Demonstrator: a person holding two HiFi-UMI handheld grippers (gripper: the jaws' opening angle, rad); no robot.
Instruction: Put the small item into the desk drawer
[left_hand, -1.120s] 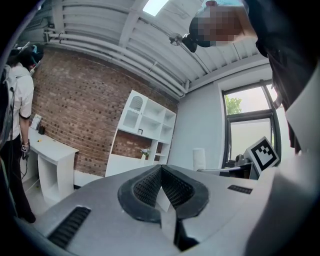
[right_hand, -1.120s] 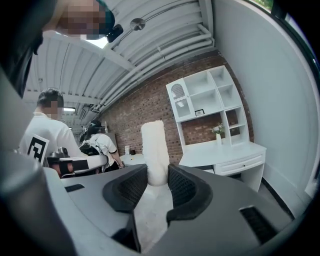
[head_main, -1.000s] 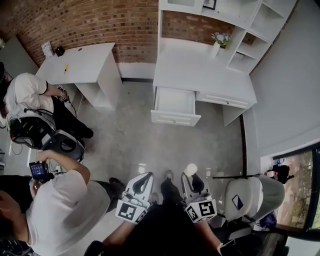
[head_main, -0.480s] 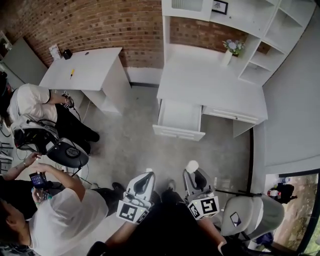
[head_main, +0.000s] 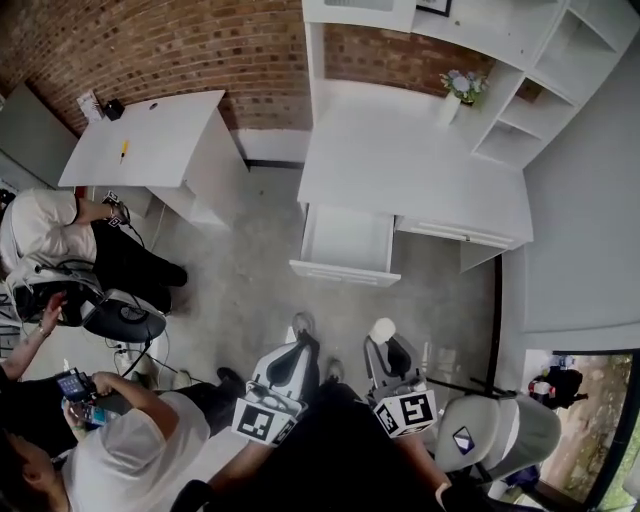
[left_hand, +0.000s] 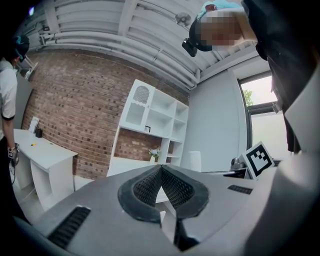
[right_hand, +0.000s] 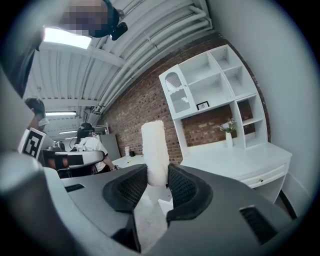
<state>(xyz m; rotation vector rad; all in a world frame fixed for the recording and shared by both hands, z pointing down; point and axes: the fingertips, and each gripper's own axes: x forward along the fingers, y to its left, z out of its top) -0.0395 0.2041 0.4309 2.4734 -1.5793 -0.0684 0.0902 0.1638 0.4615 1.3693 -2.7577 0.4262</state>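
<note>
In the head view the white desk (head_main: 415, 165) stands ahead with its left drawer (head_main: 345, 240) pulled open, its inside showing white. My right gripper (head_main: 385, 347) is low in the view, well short of the desk, shut on the small item (head_main: 381, 331), a white fuzzy cylinder. In the right gripper view the small item (right_hand: 154, 150) stands upright between the pads of the right gripper (right_hand: 157, 177). Beside it, my left gripper (head_main: 301, 345) is shut with nothing in it. The left gripper view shows the left gripper (left_hand: 160, 171) with its pads meeting at the tips.
A second white desk (head_main: 150, 140) stands at the back left by the brick wall. Seated people (head_main: 60, 240) with chairs and gear fill the left side. A vase of flowers (head_main: 455, 92) is on the main desk under the shelves (head_main: 530, 60). A grey chair (head_main: 500, 425) is at my right.
The desk and open drawer have slid a little lower in the head view, nearer to me. Both grippers keep their place, and the right one still holds the white item.
</note>
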